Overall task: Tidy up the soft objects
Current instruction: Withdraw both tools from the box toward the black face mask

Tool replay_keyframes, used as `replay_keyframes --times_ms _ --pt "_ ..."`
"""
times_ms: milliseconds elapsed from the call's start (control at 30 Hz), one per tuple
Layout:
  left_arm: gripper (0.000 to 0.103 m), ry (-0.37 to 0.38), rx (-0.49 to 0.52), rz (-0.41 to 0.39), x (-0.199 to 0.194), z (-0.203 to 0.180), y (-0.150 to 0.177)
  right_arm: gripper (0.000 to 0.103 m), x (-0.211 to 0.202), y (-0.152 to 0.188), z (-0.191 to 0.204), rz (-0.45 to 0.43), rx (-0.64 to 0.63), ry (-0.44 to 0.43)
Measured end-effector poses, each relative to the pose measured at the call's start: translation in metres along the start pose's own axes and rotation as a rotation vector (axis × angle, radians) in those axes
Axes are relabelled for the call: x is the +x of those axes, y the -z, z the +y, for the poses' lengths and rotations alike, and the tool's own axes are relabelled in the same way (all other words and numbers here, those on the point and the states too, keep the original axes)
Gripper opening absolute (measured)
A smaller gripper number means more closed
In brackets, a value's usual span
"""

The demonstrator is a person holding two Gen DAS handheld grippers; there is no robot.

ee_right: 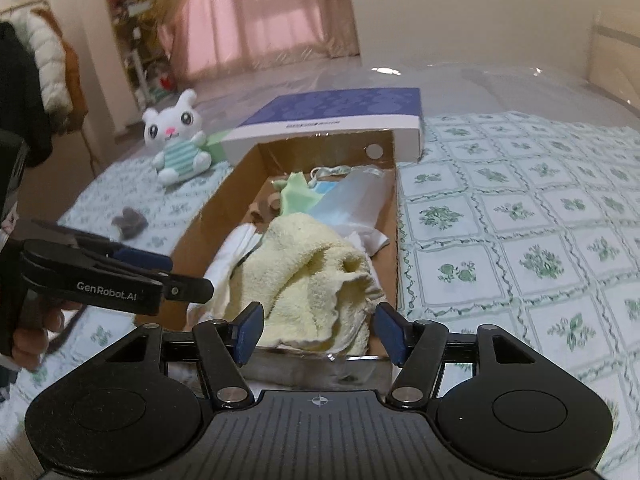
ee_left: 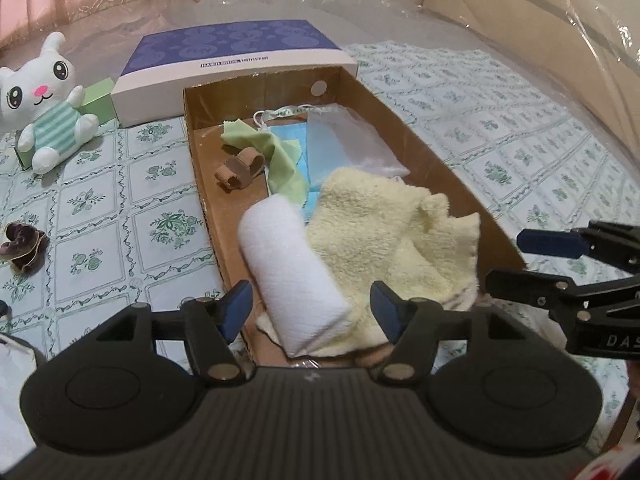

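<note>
While both tongs hang released over the near end of the box (ee_left: 200, 184), nothing sits between their pads. The left tongs (ee_left: 312, 312) frame the white roll (ee_left: 292, 280) without touching it; the right tongs (ee_right: 318, 330) stand spread above the yellow towel (ee_right: 304, 276), also clear of it. In the left wrist view the right tongs enter from the right edge, jaws parted, just beside the box's right wall.

The box lies on a bed (ee_left: 500, 136) with a green-flowered cover. Inside it, the white roll rests against the yellow towel at the near end; farther in lie a green cloth (ee_left: 276, 152), a blue mask (ee_left: 316, 160), a clear bag (ee_left: 360, 140) and a small brown piece (ee_left: 238, 172). The box's purple lid (ee_left: 232, 52) stands at its far end.

Left of the box on the bed sit a white plush (ee_left: 44, 100), leaning on a green block (ee_left: 98, 98), and a dark crumpled item (ee_left: 22, 244), well apart from the box.
</note>
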State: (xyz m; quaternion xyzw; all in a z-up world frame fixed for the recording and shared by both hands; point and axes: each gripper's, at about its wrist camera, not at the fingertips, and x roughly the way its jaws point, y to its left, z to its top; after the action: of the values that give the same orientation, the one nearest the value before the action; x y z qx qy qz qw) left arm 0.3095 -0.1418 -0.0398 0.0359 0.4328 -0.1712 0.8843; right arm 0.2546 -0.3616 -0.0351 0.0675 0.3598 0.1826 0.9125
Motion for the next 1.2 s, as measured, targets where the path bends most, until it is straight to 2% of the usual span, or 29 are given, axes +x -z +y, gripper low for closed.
replay_keyframes --times_ms 200,600,867,1200 --pt "0.062 0.012 -0.018 -0.039 -0.031 0.005 0.009 0.062 -0.021 0.006 0.007 -0.034 0.05 0.006" --pt "0.062 -0.016 -0.086 -0.09 -0.091 0.029 0.04 0.062 -0.052 0.014 0.041 -0.074 0.087 0.002" --pt "0.062 -0.073 -0.153 -0.092 -0.129 0.061 0.079 0.062 -0.055 0.026 0.086 -0.056 0.052 -0.077" --pt "0.062 -0.165 -0.241 -0.069 -0.162 0.105 0.134 0.062 -0.036 0.043 0.146 0.011 -0.036 -0.172"
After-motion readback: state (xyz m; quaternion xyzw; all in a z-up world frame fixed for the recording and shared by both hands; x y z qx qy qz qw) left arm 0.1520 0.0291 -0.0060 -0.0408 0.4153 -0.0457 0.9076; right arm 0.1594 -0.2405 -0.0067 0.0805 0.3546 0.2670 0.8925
